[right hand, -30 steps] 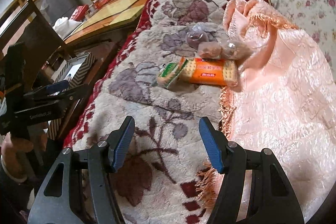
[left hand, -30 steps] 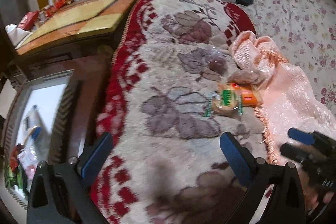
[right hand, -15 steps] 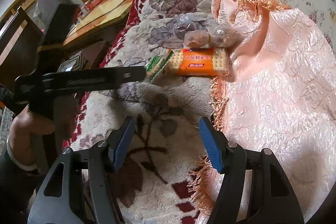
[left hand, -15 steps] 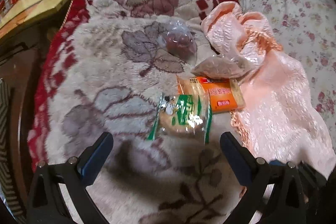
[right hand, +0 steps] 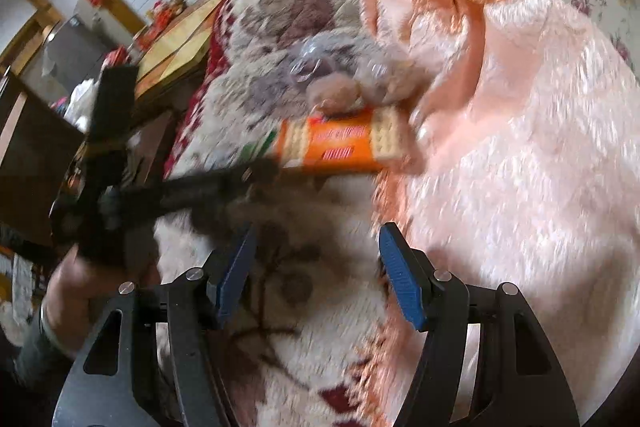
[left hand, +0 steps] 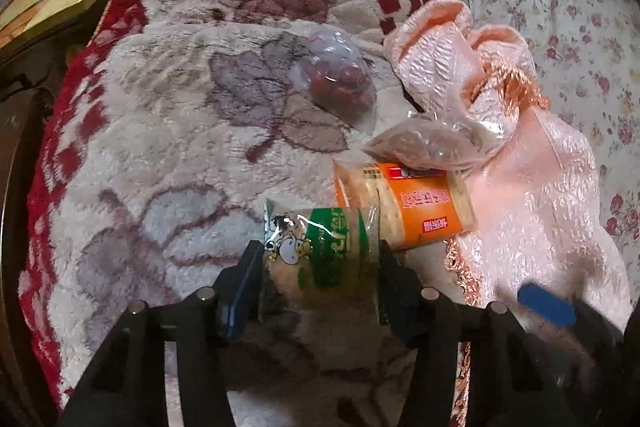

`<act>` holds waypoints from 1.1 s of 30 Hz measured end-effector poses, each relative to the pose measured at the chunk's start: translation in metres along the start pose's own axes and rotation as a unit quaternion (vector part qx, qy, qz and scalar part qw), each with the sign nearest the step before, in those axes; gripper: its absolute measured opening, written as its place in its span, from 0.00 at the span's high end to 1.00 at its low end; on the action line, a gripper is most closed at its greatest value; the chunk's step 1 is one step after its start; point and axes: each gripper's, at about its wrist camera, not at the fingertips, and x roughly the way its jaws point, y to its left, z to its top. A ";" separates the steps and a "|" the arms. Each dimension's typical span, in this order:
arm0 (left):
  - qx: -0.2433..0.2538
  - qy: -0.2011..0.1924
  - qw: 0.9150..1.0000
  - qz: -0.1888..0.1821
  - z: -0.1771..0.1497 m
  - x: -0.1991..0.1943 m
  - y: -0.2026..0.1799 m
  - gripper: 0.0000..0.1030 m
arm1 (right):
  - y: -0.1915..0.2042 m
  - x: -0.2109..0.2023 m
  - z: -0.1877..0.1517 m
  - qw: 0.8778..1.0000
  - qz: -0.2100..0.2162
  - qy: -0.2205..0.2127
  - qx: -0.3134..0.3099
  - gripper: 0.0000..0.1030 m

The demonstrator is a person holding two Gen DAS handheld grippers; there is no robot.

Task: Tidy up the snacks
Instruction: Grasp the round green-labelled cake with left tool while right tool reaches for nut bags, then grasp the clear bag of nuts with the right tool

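Left claw point(left hand: 320, 267) is closing on the green pack point(left hand: 328, 255), one pad on each side and touching the wrapper. The pack lies on the fuzzy blanket point(left hand: 160, 155), long axis pointing away from the camera, far end against the orange pack point(left hand: 416, 203), which runs crosswise. Two clear bags point(left hand: 340, 83) sit just beyond. Right claw point(right hand: 316, 267) hangs released over the blanket beside the pink cloth point(right hand: 520, 147), nothing in it

Blanket point(left hand: 160, 155): fluffy matt fleece. Pink cloth point(left hand: 540, 219) at its right edge: glossy quilted satin, fringed trim. Green snack pack point(left hand: 320, 251) and orange cracker pack point(left hand: 412, 203): shiny crinkled plastic film. Left claw point(left hand: 320, 287): matt black plastic, blue ribbed pads, metal pins.
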 end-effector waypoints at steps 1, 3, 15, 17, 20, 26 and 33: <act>-0.001 -0.003 1.000 0.003 -0.001 -0.003 0.002 0.45 | 0.000 0.002 0.006 1.000 -0.002 -0.006 0.002 0.38; -0.002 -0.010 1.000 0.011 -0.002 -0.008 0.007 0.45 | 0.000 0.006 0.019 1.000 -0.015 -0.018 -0.003 0.38; -0.005 -0.044 0.998 0.053 -0.022 -0.039 0.036 0.45 | -0.029 0.068 0.091 0.999 -0.023 -0.014 0.047 0.36; -0.003 -0.045 0.997 0.056 -0.026 -0.040 0.038 0.45 | -0.037 0.080 0.102 0.997 -0.011 -0.010 0.074 0.31; -0.003 -0.042 0.997 0.061 -0.030 -0.038 0.040 0.45 | -0.039 0.100 0.111 0.997 -0.019 0.007 0.070 0.29; -0.008 -0.040 0.997 0.063 -0.034 -0.037 0.042 0.45 | -0.043 0.098 0.104 0.999 -0.004 -0.002 0.048 0.70; -0.019 -0.055 0.996 0.074 -0.044 -0.055 0.050 0.45 | -0.027 0.074 0.100 0.999 0.028 -0.018 0.022 0.85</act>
